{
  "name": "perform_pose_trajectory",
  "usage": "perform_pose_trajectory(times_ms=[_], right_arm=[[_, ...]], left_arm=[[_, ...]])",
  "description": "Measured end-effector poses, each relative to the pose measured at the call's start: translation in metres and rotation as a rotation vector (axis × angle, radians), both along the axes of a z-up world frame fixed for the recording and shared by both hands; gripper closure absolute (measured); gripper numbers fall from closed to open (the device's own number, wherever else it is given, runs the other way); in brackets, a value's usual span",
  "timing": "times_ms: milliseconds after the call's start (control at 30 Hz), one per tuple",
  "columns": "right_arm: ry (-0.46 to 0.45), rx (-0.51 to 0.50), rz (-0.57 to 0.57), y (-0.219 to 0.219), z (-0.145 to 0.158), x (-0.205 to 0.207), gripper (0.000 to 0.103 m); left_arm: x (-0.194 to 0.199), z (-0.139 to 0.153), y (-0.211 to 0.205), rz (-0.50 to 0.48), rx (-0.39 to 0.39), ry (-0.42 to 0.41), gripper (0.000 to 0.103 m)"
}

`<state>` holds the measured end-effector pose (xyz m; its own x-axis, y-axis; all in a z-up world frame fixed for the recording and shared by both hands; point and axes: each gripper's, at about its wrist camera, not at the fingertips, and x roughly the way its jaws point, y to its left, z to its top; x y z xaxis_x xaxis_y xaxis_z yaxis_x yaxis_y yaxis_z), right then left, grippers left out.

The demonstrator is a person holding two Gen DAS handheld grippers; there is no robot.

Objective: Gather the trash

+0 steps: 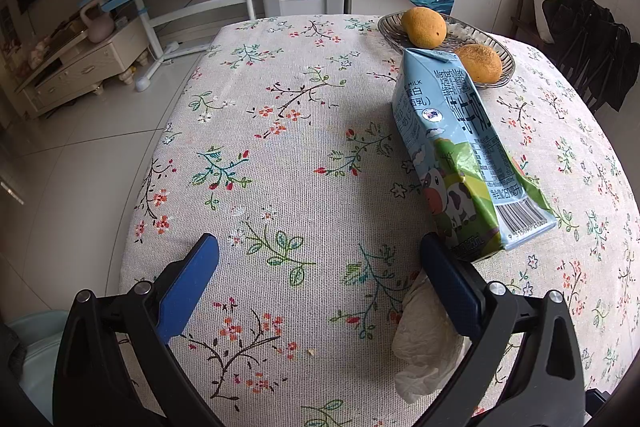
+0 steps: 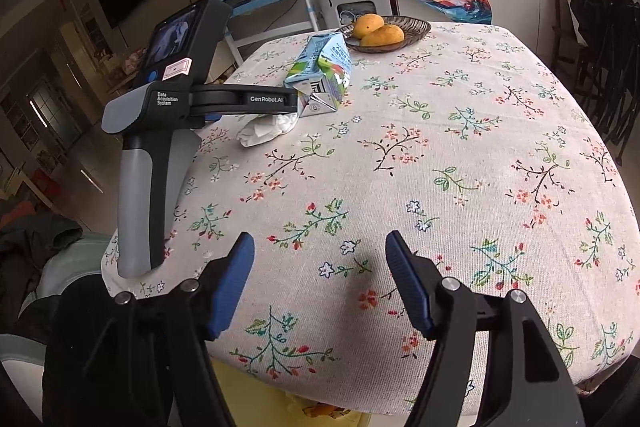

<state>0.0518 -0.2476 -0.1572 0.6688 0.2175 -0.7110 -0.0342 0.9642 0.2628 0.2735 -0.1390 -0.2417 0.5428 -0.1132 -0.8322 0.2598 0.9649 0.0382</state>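
One carton [image 1: 460,147], one tissue [image 1: 428,343], two mangoes [image 1: 424,27].

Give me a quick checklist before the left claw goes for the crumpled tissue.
1. Left claw open: ok.
2. Tissue between its fingers: not ok, it sits under the right finger.
3. Milk carton clear of the grab: cannot tell, its end is close to that finger.
4. Right claw open and empty: ok.
5. Fruit basket out of the way: ok.
6. Trash bin in sight: not ok.
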Motion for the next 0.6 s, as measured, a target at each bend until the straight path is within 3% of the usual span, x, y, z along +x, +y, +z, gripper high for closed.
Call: perform_pose_trajectory(times_ms=[233,600], right_arm=[[0.023,-0.060,0.000,0.007,-0.008,0.005,0.037],[-0.022,-0.166,-0.008,0.014,0.001,-0.004,0.035]], left_arm=[[0.001,0.000,-0.001,0.000,0.000,0.000,0.006],[0.000,0.000,0.000,0.000,0.000,0.000,0.006]])
